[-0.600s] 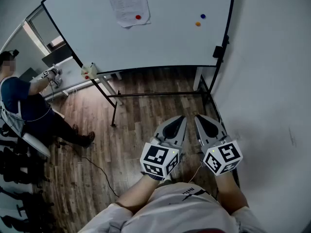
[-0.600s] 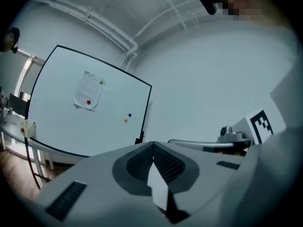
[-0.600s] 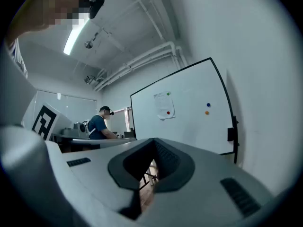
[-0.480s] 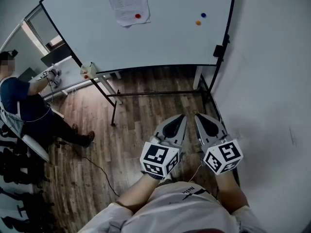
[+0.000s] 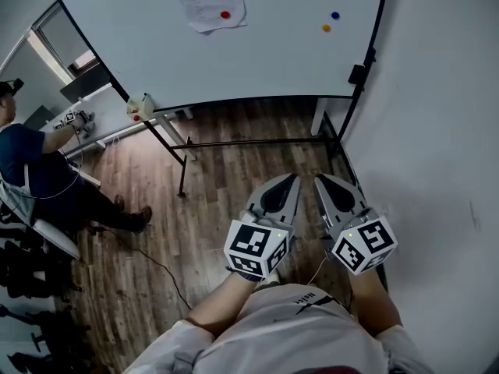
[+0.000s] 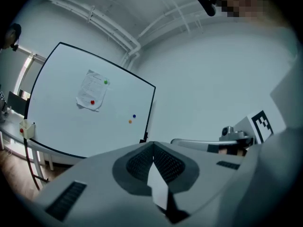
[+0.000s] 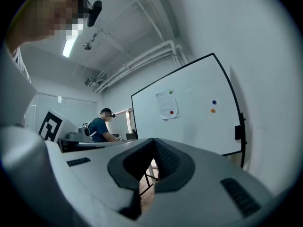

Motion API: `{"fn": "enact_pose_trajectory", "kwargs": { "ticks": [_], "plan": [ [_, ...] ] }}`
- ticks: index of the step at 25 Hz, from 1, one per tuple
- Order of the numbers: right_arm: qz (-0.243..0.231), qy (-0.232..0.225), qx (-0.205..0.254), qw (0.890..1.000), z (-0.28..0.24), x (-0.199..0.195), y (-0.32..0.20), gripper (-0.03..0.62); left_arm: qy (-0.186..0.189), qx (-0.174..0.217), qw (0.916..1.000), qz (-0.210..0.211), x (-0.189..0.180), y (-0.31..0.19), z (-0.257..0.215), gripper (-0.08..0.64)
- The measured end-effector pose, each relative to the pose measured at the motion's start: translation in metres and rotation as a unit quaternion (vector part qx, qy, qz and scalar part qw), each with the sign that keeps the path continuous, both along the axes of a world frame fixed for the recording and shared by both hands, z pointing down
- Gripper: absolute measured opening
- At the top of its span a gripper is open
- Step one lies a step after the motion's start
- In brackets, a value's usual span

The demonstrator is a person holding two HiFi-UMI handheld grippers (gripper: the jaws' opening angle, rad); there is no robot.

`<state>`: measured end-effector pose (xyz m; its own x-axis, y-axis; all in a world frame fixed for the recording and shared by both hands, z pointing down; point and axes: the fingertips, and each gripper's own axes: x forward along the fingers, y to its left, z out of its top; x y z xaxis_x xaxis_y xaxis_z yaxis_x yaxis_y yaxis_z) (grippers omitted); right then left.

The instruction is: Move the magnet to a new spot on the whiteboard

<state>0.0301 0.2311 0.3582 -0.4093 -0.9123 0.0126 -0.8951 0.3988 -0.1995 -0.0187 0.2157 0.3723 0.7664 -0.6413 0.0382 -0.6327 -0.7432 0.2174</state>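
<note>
The whiteboard [image 5: 257, 61] stands on a frame ahead of me. It carries a blue magnet [image 5: 335, 15], an orange magnet [image 5: 327, 28] and a red magnet [image 5: 225, 14] that pins a paper sheet [image 5: 209, 2]. The left gripper view also shows a green magnet [image 6: 105, 82] on that sheet. My left gripper [image 5: 293, 178] and right gripper [image 5: 319, 179] hang side by side low over the wooden floor, far short of the board. Both are shut with nothing between their jaws.
A person [image 5: 35, 166] sits at a desk [image 5: 93, 127] to the left. A small box [image 5: 140, 107] hangs at the board's lower left corner, and a black clamp [image 5: 359, 74] sits on its right post. A white wall [image 5: 437, 131] runs close along my right. A cable [image 5: 152, 263] lies on the floor.
The head view has tilted slightly, so the board now sits higher in the picture. Both grippers remain shut and together, in almost the same place.
</note>
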Motion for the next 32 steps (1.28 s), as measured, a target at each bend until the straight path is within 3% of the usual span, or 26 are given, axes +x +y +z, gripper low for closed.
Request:
{"fn": "enact_pose_trajectory", "kwargs": {
  "ticks": [11, 21, 32],
  "plan": [
    [0.022, -0.003, 0.019, 1.000, -0.006, -0.031, -0.026, 0.014, 0.008, 0.015, 0.9998, 0.005, -0.044, -0.033, -0.004, 0.012],
    [0.003, -0.005, 0.028, 1.000, -0.010, -0.050, -0.051, 0.014, 0.011, 0.016, 0.9998, -0.009, -0.056, -0.055, -0.008, 0.012],
    [-0.015, -0.014, 0.033, 0.999, -0.006, -0.022, -0.136, 0.014, -0.002, 0.009, 0.9997, -0.022, -0.024, -0.133, 0.002, 0.012]
  ]
}}
